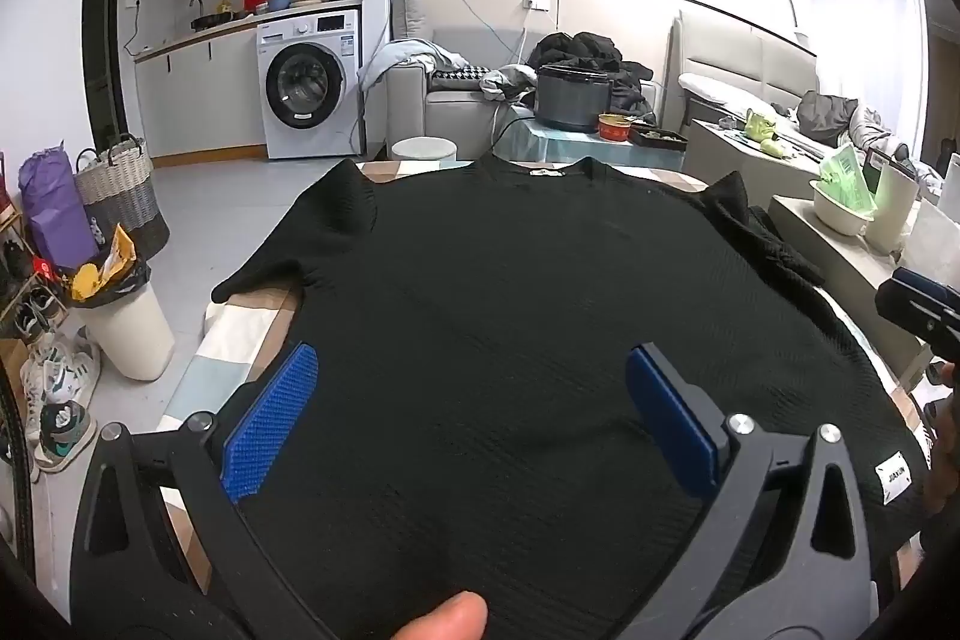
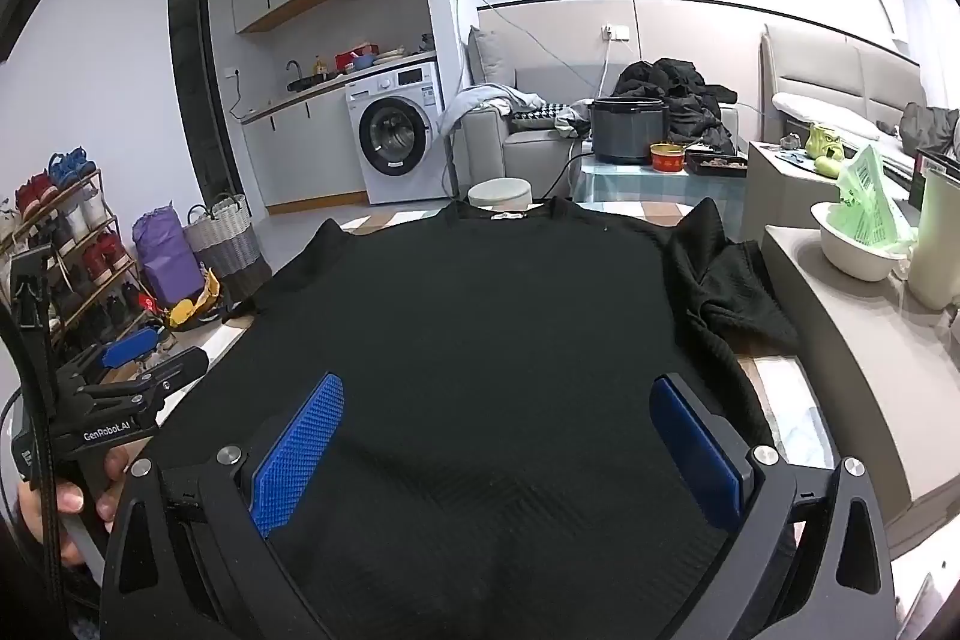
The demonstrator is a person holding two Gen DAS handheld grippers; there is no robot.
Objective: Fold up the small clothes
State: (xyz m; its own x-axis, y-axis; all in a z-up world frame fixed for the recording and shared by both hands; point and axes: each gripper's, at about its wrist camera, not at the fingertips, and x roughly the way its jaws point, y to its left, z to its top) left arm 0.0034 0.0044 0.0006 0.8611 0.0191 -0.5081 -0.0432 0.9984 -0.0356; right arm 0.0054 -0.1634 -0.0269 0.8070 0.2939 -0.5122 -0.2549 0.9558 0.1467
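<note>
Left wrist view first: a black ribbed knit sweater (image 1: 510, 292) lies spread flat on the checked-cloth desk (image 1: 240, 328), neckline at the far edge. A small white tag (image 1: 898, 477) sewn near its hem carries dark letters too small for me to read. The left gripper (image 1: 471, 418) hangs over the near part of the sweater, blue-padded fingers (image 1: 270, 424) spread wide, nothing pinched between them.

Over to the right wrist view: same sweater (image 2: 498, 316), right sleeve bunched beside the body. The right gripper (image 2: 498, 454) has its blue fingers (image 2: 297, 454) spread fully too, over bare knit, holding nothing. At left, the other gripper's black body reads "GenRobot.AI" (image 2: 107, 432), a hand (image 2: 66, 508) wrapped around its handle.
</note>
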